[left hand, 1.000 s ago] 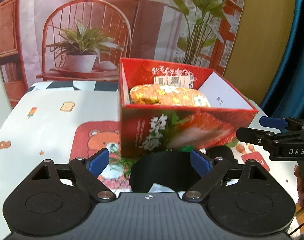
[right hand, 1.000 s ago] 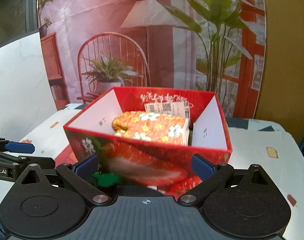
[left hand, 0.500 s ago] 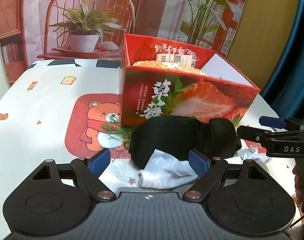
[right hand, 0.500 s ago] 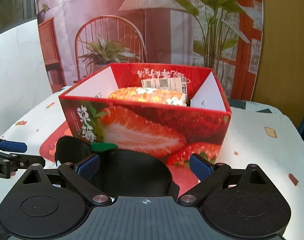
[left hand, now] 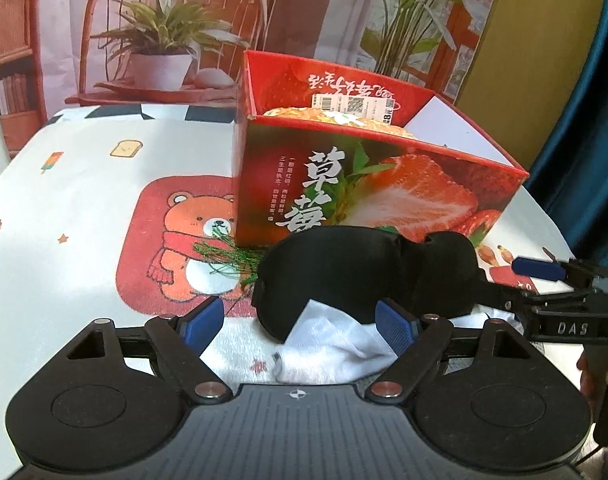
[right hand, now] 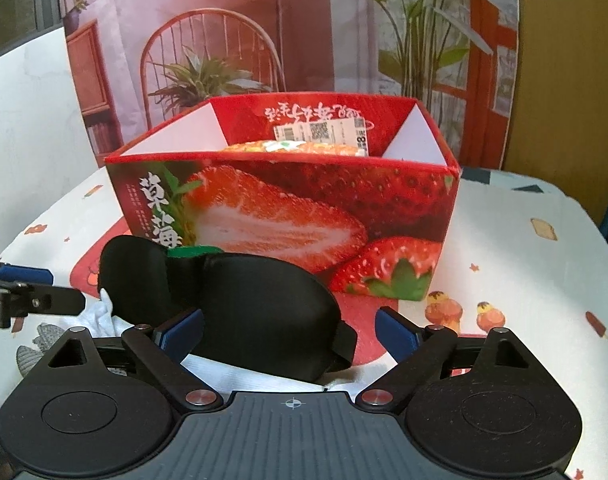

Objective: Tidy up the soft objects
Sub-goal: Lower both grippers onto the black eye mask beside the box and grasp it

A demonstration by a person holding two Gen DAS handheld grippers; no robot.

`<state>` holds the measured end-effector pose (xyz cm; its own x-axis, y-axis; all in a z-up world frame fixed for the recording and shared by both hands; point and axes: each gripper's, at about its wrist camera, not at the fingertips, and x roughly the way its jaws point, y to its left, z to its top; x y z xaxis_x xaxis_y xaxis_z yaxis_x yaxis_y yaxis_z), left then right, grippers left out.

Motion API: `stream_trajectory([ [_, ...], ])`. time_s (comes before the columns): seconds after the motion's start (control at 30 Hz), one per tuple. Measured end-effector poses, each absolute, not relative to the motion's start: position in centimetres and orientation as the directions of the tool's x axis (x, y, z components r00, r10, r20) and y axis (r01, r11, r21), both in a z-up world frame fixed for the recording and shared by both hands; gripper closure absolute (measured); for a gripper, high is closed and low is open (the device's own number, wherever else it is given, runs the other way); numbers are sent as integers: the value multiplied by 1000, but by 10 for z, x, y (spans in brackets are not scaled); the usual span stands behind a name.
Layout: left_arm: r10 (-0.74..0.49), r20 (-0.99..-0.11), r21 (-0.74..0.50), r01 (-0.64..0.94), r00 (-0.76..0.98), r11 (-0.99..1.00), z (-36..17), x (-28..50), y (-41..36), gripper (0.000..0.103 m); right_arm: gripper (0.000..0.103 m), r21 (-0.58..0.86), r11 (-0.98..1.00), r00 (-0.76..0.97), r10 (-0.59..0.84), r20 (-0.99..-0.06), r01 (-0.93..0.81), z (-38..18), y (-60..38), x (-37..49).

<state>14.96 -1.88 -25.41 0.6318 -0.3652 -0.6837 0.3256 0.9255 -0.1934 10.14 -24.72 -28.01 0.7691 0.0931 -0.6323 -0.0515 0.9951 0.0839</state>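
Two grippers hang low over one heap of soft things. The left gripper [left hand: 299, 318] has its jaws wide and holds nothing; the left end of a black padded fabric eye mask [left hand: 368, 276] and the crumpled white cloth [left hand: 332, 352] under it lie between its blue pads. The right gripper [right hand: 289, 330] is also empty, its jaws closing with the mask's other end between them but not yet pressed. One gripper at each end looks like a way to lift the floppy mask without letting it sag. The mask lies just in front of a red strawberry-printed cardboard box [right hand: 287, 216], open at the top, where an orange floral cushion [right hand: 291, 147] already sits. The box's near wall stands right behind the mask, so any lift must clear that rim; the cartoon-printed tablecloth [left hand: 83, 184] to either side gives free room.
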Motion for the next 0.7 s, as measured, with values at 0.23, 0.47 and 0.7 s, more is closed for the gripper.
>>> stream_trajectory([
  [0.23,-409,-705,-241,346,579,907,-267,178,-24,18,12,146,989,734,122,-669,-31,-299,-255,116],
  [0.47,-482,-708,-315,380,517,870,-283,196,-25,18,12,209,978,696,167,-698,-24,-313,-261,133],
  [0.7,-509,-708,-341,394,489,853,-291,198,-27,24,12,234,972,678,190,-710,-27,-319,-259,141],
])
